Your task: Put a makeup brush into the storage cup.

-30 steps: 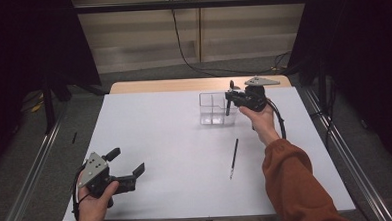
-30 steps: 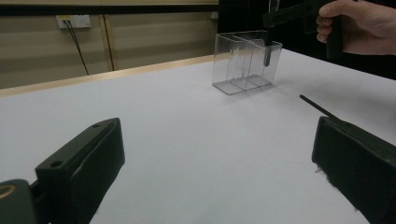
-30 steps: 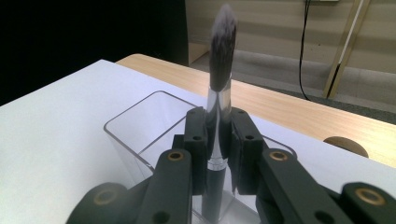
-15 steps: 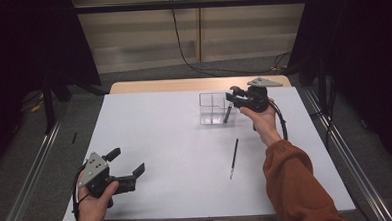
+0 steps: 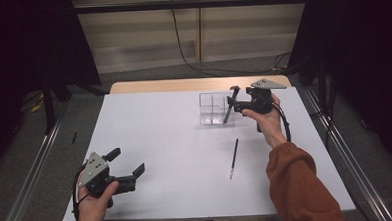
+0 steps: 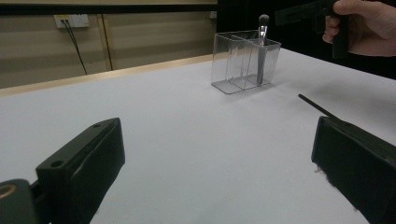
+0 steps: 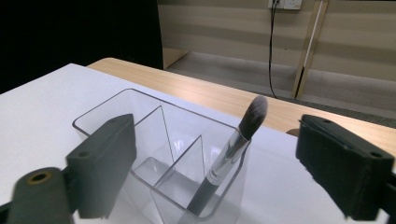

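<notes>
A clear divided organizer (image 5: 211,110) stands at the far middle of the white table (image 5: 175,141). A makeup brush (image 5: 228,112) leans in its right-hand compartment, bristles up, seen close in the right gripper view as the brush (image 7: 233,144) inside the organizer (image 7: 140,121). My right gripper (image 5: 233,100) hovers just right of the organizer; its jaws have just been opening and stand open, with nothing pressed between them. A thin black stick-like brush (image 5: 233,159) lies flat nearer the front. My left gripper (image 5: 126,162) rests open at the front left, holding nothing.
A wooden strip (image 5: 183,85) edges the table's far side. Metal rails (image 5: 31,172) run along both sides. In the left gripper view the organizer (image 6: 243,60) and the hand with the right gripper (image 6: 303,11) sit far ahead, the stick (image 6: 315,106) closer.
The right gripper's jaws have gone from shut on the makeup brush to open, and the brush now stands in the organizer. The left gripper has not moved.
</notes>
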A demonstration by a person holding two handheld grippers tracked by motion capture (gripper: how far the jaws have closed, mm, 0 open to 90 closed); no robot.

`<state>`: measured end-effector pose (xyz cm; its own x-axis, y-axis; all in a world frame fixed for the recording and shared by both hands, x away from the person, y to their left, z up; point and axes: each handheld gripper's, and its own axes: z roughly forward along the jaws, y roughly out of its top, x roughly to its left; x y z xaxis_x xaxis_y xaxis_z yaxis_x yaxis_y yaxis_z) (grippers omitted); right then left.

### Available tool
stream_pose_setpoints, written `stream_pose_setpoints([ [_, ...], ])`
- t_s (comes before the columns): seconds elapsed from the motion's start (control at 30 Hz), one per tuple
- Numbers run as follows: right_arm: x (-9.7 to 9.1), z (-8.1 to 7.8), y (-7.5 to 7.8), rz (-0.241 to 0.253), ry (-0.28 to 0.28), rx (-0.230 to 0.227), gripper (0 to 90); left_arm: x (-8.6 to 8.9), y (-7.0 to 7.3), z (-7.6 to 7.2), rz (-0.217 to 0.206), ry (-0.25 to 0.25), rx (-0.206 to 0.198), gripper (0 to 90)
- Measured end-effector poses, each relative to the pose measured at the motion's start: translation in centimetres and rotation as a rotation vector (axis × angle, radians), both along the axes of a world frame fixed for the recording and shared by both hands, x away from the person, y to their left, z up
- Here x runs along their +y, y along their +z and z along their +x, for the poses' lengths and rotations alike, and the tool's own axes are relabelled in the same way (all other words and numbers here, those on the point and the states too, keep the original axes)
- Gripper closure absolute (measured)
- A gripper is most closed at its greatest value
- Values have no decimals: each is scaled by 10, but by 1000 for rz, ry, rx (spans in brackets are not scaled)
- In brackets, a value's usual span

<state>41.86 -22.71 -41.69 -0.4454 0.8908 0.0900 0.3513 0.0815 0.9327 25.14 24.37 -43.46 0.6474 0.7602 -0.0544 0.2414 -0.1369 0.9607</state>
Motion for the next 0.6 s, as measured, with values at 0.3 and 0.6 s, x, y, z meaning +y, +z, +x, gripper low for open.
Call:
stream_pose_setpoints([
  [0.3, -6, -12, 3, 27, 35, -6, 45, 1, 0, 0, -12, 6, 1, 26],
  [0.6, -14, -29, 2, 61, 53, -14, 7, 2, 1, 0, -18, 9, -4, 26],
])
